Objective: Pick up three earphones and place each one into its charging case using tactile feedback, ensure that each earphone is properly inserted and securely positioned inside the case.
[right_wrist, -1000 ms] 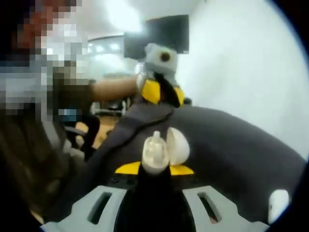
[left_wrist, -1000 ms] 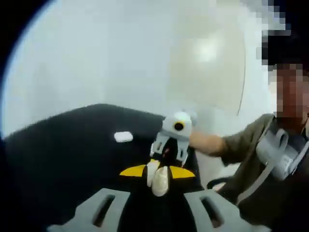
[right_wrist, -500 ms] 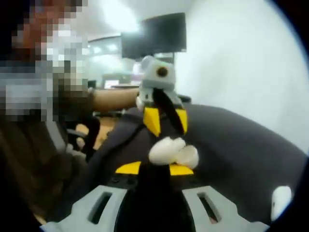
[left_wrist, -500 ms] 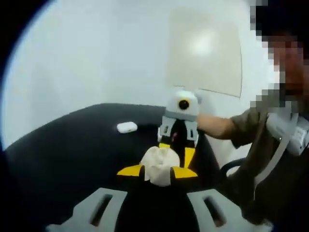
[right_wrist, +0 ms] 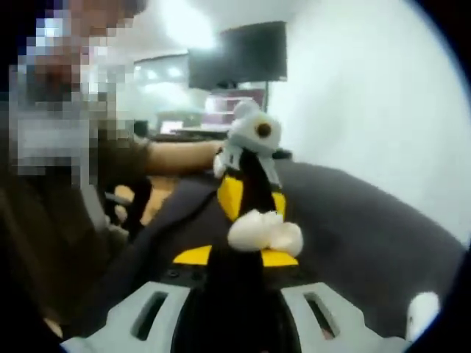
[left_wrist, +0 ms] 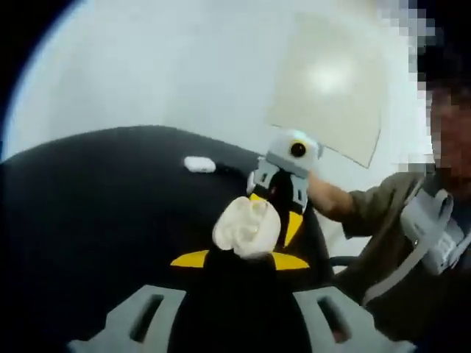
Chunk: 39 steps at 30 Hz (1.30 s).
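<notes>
Since 1 second ago the 2 grippers have closed in on each other above the broad black tabletop [left_wrist: 88, 220], so that the opposing gripper now stands just behind the object in each view. In the left gripper view the left gripper [left_wrist: 240, 259], grey with yellow-tipped jaws, is pinched on an open white plastic charging case [left_wrist: 246, 228], lid raised toward the right gripper [left_wrist: 285, 213] coming in from beyond. In the right gripper view the right gripper [right_wrist: 235, 256] appears closed on a small white earphone [right_wrist: 254, 229] touching the case (blur hides whether it is seated). A second white charging case [left_wrist: 199, 164] lies well apart on the table. Judging from these frames, both pieces are light, rigid and smooth, hence slippery; the case is best held across its lower body, clear of the hinge, and the earphone by its stem, with gentle pressure so it can drop into its well.
</notes>
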Motion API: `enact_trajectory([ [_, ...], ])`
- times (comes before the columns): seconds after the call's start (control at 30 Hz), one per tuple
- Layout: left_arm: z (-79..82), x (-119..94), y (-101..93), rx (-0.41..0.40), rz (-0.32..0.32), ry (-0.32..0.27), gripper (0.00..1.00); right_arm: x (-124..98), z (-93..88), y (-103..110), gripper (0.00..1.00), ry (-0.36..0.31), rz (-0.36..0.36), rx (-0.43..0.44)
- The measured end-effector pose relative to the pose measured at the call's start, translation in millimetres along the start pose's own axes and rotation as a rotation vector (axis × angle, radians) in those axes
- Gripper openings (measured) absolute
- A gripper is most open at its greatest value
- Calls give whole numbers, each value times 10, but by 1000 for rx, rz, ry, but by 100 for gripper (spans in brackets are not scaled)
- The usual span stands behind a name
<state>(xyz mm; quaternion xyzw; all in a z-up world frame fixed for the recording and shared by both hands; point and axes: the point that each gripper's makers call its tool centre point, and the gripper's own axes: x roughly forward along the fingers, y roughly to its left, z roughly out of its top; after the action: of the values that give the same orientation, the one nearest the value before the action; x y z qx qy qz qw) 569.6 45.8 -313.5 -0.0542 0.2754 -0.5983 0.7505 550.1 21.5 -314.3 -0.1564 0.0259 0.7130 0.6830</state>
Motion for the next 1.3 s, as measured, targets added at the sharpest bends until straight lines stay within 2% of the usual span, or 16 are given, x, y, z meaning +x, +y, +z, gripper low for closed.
enact_trajectory([
  [0.13, -15, 32, -46, 10, -5, 9, 22, -6, -4, -14, 24, -2, -2, 1],
  [0.17, -20, 41, -93, 43, -17, 9, 19, -9, -17, -22, 25, 1, -3, 32],
  [0.23, -29, 69, -91, 109, 9, 11, 19, -10, -54, -29, 25, 20, -1, 114],
  [0.3, -38, 89, -114, 125, 12, 8, 19, -14, -57, -49, 25, 20, 10, 144],
  [0.4, -31, 89, -91, 157, 33, -4, 19, -32, -20, 6, 31, 2, 66, 293],
  [0.47, 3, 80, -55, 212, 62, -27, 19, -40, 9, -22, 33, -13, 75, 380],
  [0.53, 7, 78, -49, 288, 85, -35, 19, -40, 18, -43, 33, -21, 74, 430],
  [0.63, 21, 69, -29, 360, 112, -46, 19, -36, 20, -64, 31, -26, 69, 466],
  [0.7, 22, 59, -19, 373, 117, -48, 19, -33, 16, -94, 28, -26, 59, 500],
  [0.83, 40, 35, 17, 450, 160, -56, 19, -23, 17, -105, 27, -31, 49, 518],
  [0.9, 44, 28, -1, 512, 176, -54, 18, -18, 24, -131, 27, -38, 48, 571],
  [0.97, 44, 25, -34, 530, 178, -62, 17, -3, -13, -181, 26, -25, 27, 618],
  [1.07, 54, 4, -24, 536, 174, -67, 16, 11, -21, -181, 22, -27, 21, 585],
  [1.17, 47, -30, -32, 502, 147, -74, 15, 0, -6, -137, 22, -42, 1, 339],
  [1.2, 48, -41, -43, 487, 140, -81, 16, -1, -2, -114, 22, -43, -2, 298],
  [1.3, 121, -115, -24, 442, 139, -126, 18, -10, -7, -118, 22, -41, -4, 316],
])
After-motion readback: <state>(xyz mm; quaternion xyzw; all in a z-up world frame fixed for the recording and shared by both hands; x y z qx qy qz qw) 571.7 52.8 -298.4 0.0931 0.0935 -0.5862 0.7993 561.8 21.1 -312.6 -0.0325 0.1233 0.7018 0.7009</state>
